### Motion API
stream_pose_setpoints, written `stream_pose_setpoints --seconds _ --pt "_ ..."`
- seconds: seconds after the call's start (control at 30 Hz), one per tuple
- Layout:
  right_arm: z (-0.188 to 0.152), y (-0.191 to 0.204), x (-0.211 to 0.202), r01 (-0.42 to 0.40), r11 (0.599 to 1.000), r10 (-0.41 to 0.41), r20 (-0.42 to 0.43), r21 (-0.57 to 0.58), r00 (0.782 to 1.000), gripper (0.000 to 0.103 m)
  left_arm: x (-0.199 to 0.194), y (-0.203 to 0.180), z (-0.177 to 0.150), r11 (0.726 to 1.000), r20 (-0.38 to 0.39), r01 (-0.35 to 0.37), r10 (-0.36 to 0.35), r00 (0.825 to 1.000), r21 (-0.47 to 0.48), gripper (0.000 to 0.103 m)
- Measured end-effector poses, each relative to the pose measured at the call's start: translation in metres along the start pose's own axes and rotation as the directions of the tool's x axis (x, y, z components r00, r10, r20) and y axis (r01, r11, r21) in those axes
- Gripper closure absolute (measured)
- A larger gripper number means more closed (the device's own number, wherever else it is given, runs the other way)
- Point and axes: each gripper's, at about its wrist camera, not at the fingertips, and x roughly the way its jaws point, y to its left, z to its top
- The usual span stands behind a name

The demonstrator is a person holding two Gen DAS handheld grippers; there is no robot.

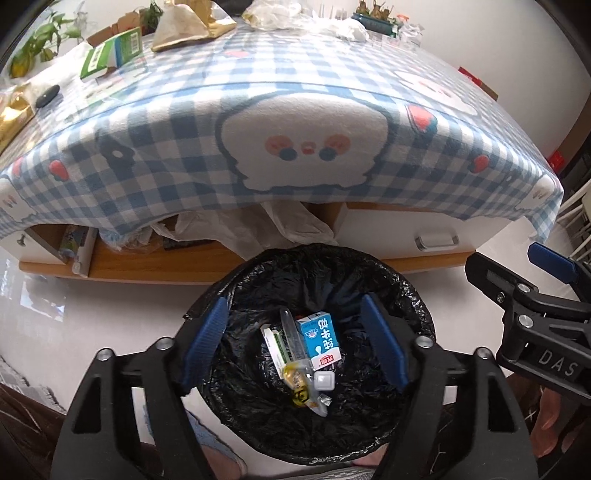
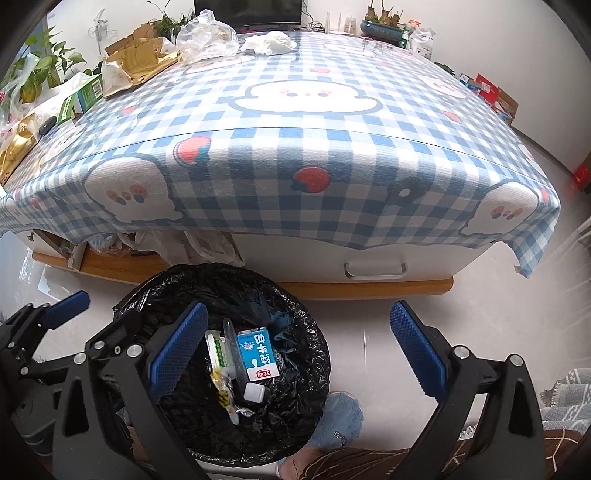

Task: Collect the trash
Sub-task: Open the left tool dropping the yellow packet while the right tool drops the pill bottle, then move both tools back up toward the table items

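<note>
A bin with a black bag [image 1: 406, 291] [image 2: 306, 354] stands on the floor before the table. Inside lie a blue milk carton [image 1: 319, 338] [image 2: 258, 350], a green-white box [image 1: 277, 347] [image 2: 218, 350], a yellow wrapper [image 1: 299, 387] [image 2: 221, 391] and a small white cube [image 1: 325, 380] [image 2: 255, 392]. My left gripper [image 1: 295, 347] is open and empty right above the bin. My right gripper [image 2: 295, 350] is open and empty over the bin's right rim; it shows in the left wrist view [image 1: 535, 291]. On the table lie a green carton [image 1: 110, 53] [image 2: 79, 98], gold bags [image 1: 184, 29] [image 2: 136, 62], clear plastic [image 2: 207, 37] and white tissue [image 1: 352, 29] [image 2: 269, 42].
The checked tablecloth [image 1: 295, 177] [image 2: 332, 166] hangs over the table edge. Under it are a shelf with plastic bags [image 1: 258, 229] and a drawer handle [image 2: 375, 269]. Plants [image 2: 40, 66] stand at the left. A slippered foot [image 2: 336, 421] is beside the bin.
</note>
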Motion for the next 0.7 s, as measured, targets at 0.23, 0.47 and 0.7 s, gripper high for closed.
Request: stream_pose_setpoints --seconds 0.23,0.47,0.7 --pt "0.005 0.008 -0.004 -0.015 1.0 0.015 0.024 0.0 1.0 0.008 -0.018 0.021 0.003 1.0 0.05 -0.024 0.024 0.998 0.001 0.013" --pt "0.011 0.015 -0.014 -0.033 0.999 0.034 0.056 -0.003 0.998 0.008 -0.041 0.042 0.01 0.998 0.095 -0.06 0.059 0.994 0.009 0.006" --pt "0.023 0.026 -0.031 -0.051 0.999 0.053 0.105 -0.016 0.993 0.008 -0.062 0.064 0.024 0.996 0.111 -0.09 0.092 0.99 -0.023 0.006"
